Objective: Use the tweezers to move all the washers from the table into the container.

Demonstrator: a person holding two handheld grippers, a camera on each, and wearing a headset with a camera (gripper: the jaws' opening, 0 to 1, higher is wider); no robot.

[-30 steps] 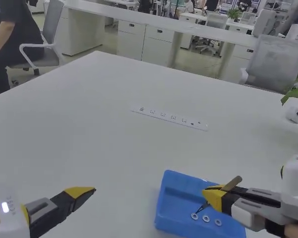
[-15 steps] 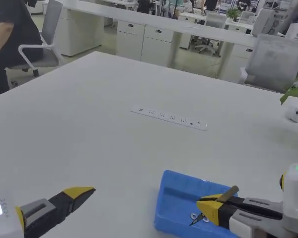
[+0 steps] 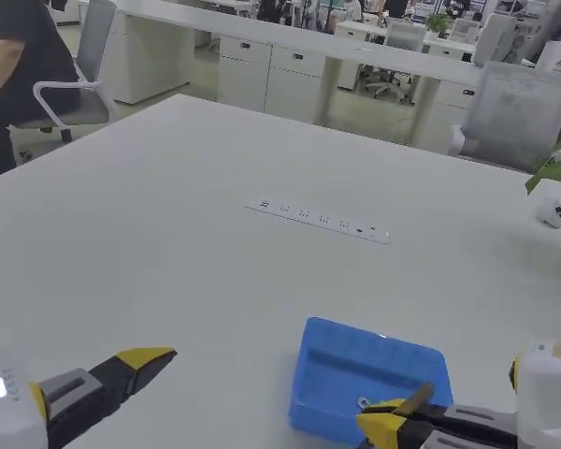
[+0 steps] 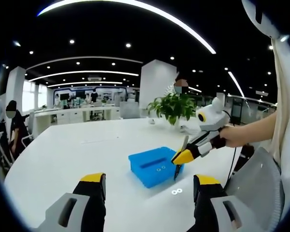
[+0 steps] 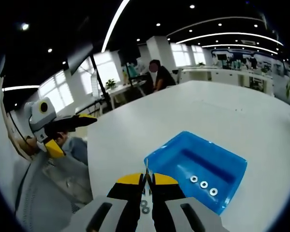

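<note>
White table: left gripper jaws apart; right gripper jaws clamp tweezers, seemingly above a washer

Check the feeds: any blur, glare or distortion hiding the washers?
Head view: even light, no glare, blue container sharp. Left gripper view: fisheye bends the ceiling lights, but the loose washer reads clearly. Right gripper view: three container washers crisp; near washers under the right gripper softer.

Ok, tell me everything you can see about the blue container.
The blue container is a shallow, open-topped rectangular tray, plastic-looking, with a raised rim. It sits flat on the white table near the person's edge. Three washers lie in a row on its floor. The right gripper, holding tweezers, hovers by its near side; contact isn't clear.
</note>
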